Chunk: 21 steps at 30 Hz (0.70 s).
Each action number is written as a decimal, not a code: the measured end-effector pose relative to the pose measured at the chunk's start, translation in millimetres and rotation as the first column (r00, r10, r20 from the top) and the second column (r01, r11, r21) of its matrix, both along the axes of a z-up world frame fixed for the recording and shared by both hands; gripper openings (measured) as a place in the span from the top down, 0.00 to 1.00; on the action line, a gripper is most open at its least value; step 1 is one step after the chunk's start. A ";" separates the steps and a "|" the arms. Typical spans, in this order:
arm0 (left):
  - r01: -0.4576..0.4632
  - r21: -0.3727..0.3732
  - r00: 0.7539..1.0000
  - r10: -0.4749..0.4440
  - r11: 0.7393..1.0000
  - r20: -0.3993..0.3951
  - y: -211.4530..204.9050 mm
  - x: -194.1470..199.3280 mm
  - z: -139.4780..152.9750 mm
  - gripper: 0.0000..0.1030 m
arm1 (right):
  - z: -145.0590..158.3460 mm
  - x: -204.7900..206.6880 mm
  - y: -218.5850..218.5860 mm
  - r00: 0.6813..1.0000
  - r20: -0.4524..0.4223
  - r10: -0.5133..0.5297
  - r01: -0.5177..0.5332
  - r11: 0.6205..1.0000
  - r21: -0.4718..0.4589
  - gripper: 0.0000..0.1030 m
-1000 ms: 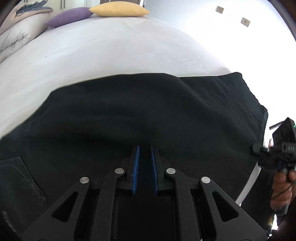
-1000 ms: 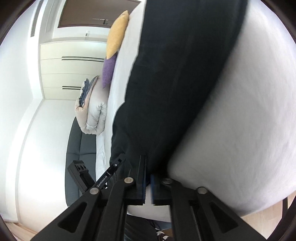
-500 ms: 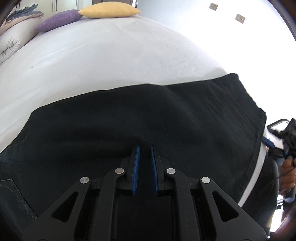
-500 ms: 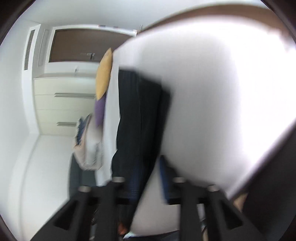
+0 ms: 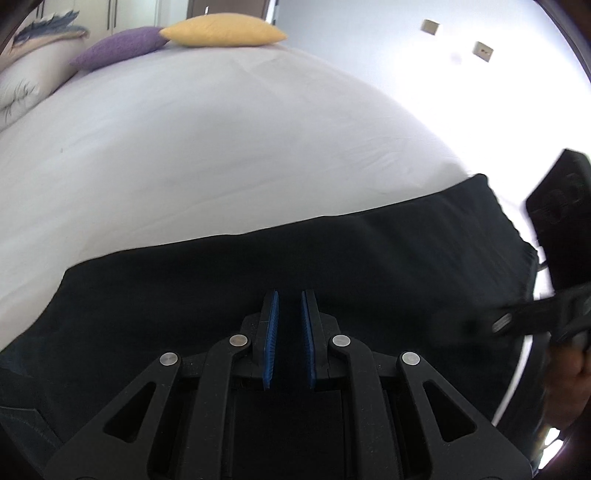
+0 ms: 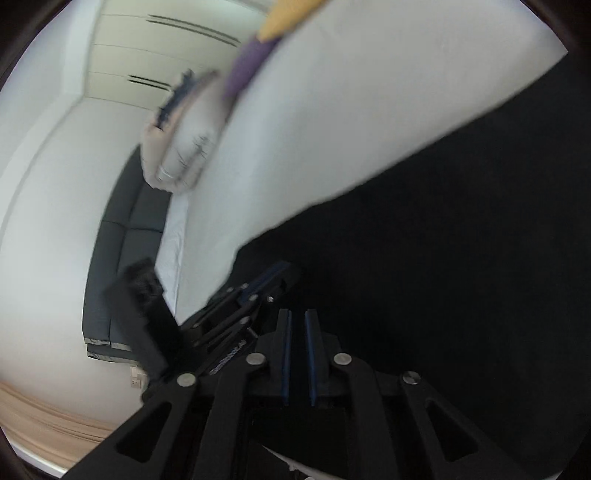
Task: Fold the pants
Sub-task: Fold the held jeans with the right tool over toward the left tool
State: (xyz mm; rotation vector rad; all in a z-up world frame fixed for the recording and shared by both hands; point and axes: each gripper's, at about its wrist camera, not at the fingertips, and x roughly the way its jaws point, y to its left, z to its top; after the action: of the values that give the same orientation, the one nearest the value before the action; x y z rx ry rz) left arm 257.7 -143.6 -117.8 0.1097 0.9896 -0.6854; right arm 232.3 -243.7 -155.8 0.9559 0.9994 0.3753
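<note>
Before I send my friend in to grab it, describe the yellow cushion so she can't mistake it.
Start at the wide white bed and look to its far end. Two soft cushions lie there touching, beyond the black pants. The yellow cushion sits right of the purple cushion, with only its colour setting it apart.

Left gripper (image 5: pixel 289 299): jaws a narrow gap apart, blue pads (image 5: pixel 271 332) facing, nothing seen between them.
Right gripper (image 6: pixel 298 318): jaws a narrow gap apart, view blurred.
Right hand (image 5: pixel 567 369): wrapped on its handle, right of left jaws.
</note>
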 end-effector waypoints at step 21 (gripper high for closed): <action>-0.290 -0.077 0.956 0.293 0.954 0.018 136.5 69.0 -8.6 0.89 | -26.2 -80.6 -196.1 0.767 0.125 -0.630 0.639 0.766 -0.062 1.00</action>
State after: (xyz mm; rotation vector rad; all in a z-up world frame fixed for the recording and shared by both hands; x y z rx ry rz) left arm 326.6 -7.1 -126.4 -0.0904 0.9280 -0.4465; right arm 151.7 -439.7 -182.0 1.1105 0.5427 -0.2038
